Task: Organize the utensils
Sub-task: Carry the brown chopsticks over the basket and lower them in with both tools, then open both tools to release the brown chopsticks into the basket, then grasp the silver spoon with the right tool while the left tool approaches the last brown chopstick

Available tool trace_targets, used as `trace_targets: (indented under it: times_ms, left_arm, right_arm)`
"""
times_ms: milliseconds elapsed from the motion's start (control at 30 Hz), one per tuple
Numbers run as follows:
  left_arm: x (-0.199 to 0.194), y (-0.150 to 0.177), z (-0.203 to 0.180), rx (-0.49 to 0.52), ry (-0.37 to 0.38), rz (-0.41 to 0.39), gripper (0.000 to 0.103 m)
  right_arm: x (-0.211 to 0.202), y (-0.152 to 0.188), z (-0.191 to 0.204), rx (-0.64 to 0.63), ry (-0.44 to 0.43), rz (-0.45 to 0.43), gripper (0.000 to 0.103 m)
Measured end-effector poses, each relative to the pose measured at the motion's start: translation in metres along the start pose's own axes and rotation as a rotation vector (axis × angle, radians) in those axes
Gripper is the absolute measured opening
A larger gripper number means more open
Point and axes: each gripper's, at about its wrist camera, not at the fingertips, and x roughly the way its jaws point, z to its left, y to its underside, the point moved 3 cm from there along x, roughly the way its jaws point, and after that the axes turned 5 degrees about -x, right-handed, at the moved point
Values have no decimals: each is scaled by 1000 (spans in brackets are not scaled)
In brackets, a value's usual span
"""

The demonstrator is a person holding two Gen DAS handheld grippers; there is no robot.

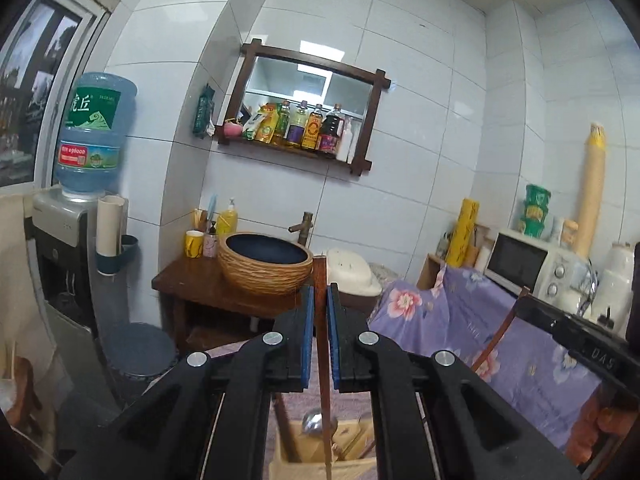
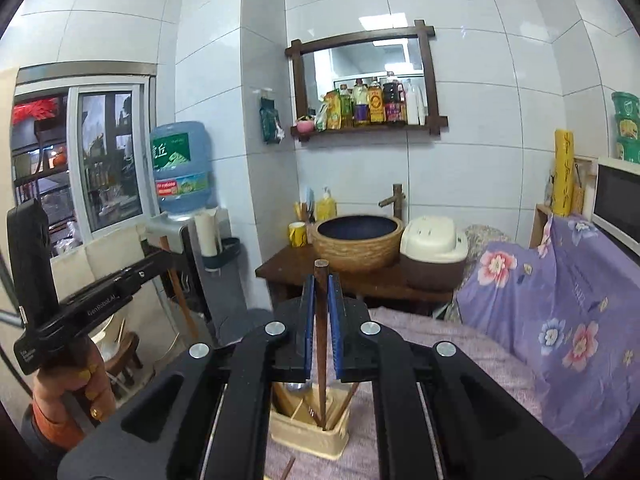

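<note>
1. Two grippers, both clamped tight. Left gripper [image 1: 319,300] pinching a brown chopstick [image 1: 320,280] upright between blue pads [image 1: 307,332], top end poking just above the fingertips.
2. Right gripper [image 2: 319,292] squeezing a second, darker chopstick [image 2: 321,280] the same way, rounded tip sticking up past the pads [image 2: 334,332].
3. Right below both: cream utensil holder [image 2: 308,436] with dividers, sitting on a pinkish-purple towel [image 2: 432,344]. Lower end of the darker chopstick down inside a compartment of it.
4. Also in the holder: a metal spoon [image 1: 318,424] and a few more wooden sticks, can't count them.
5. Further out: floral purple cloth [image 2: 560,300] on the right, woven-look basin [image 2: 358,240] on a wooden stand, white rice cooker [image 2: 434,240] just beside it.
6. Way back: water dispenser bottle [image 1: 94,132] and a wall shelf of sauce bottles [image 1: 304,128].
</note>
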Motion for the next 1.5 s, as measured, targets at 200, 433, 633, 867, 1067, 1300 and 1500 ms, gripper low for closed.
trace_targets:
  times_ms: [200,433,633,867,1067,1300,1500]
  left_arm:
    - [35,24,10,-1,-44,9,8]
    - [54,77,29,-2,-72,92,8]
    - [70,116,36,5,-89,181,8]
    - [73,124,37,27,-91,213,8]
    - [46,123,37,7,-61,193,35]
    - [0,147,52,-8,-114,189,48]
    - [-19,212,66,51,-215,314,58]
  right_arm:
    - [42,29,0,5,30,41,8]
    - [72,86,6,-1,32,125,8]
    - [86,113,5,11,36,164,8]
    - [89,128,7,6,41,177,9]
    - [66,136,12,-5,41,147,36]
    - [28,169,19,-51,70,193,48]
    - [21,249,30,-33,93,371,64]
